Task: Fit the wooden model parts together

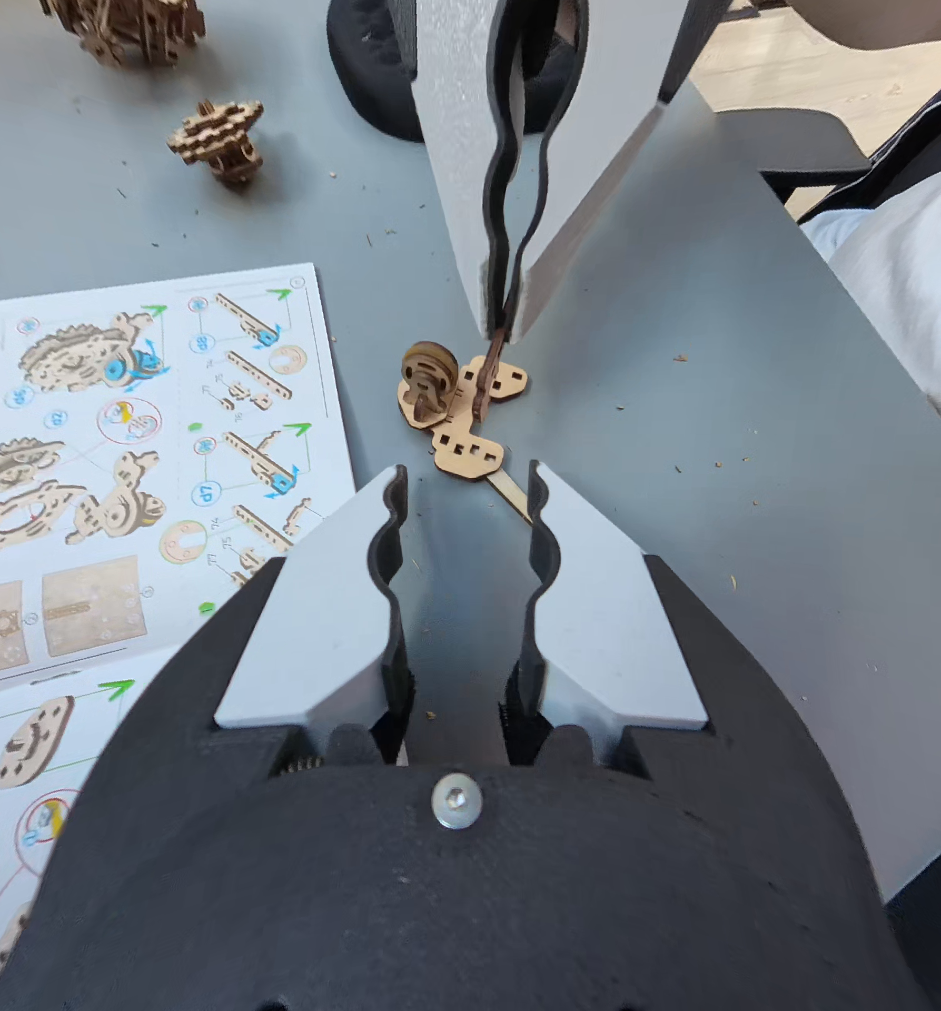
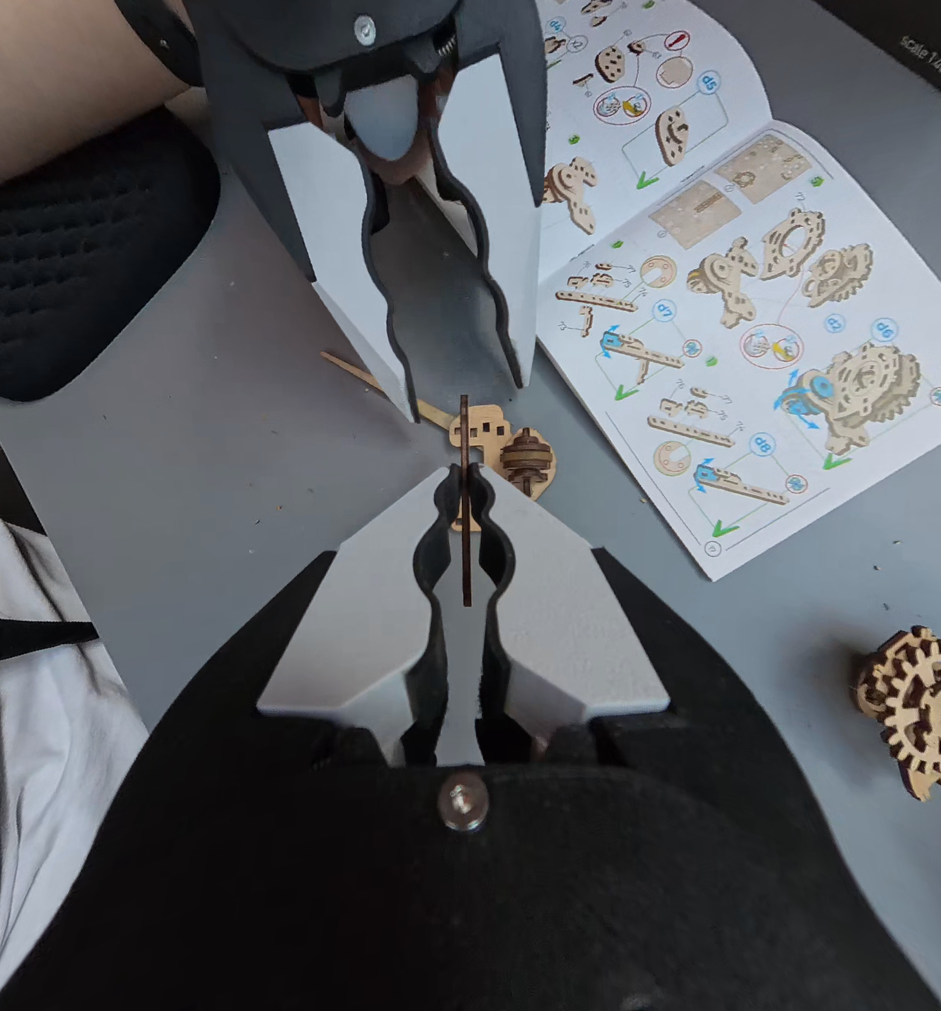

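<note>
A flat light wooden plate with square slots [image 1: 468, 451] lies on the grey table [image 1: 676, 492], with a small round wooden wheel piece [image 1: 428, 377] standing on its left end. My right gripper [image 1: 500, 328] is shut on a thin dark wooden strip [image 1: 484, 383] and holds it upright with its lower end at the plate. In the right wrist view my right gripper [image 2: 463, 470] grips the strip [image 2: 465, 509] edge-on, over the plate [image 2: 484, 432] and beside the wheel piece [image 2: 525, 459]. My left gripper [image 1: 465, 481] is open and empty, just short of the plate; it also shows in the right wrist view [image 2: 465, 394].
An open instruction booklet [image 1: 145, 437] lies left of the plate. Two assembled wooden gear models [image 1: 219, 142] [image 1: 123, 27] stand at the far left. A thin wooden stick [image 1: 509, 489] lies by the plate. A black padded object [image 1: 380, 71] sits behind. The table edge [image 1: 862, 339] runs along the right. One gripper's finger ends stand about 4 cm off the other's.
</note>
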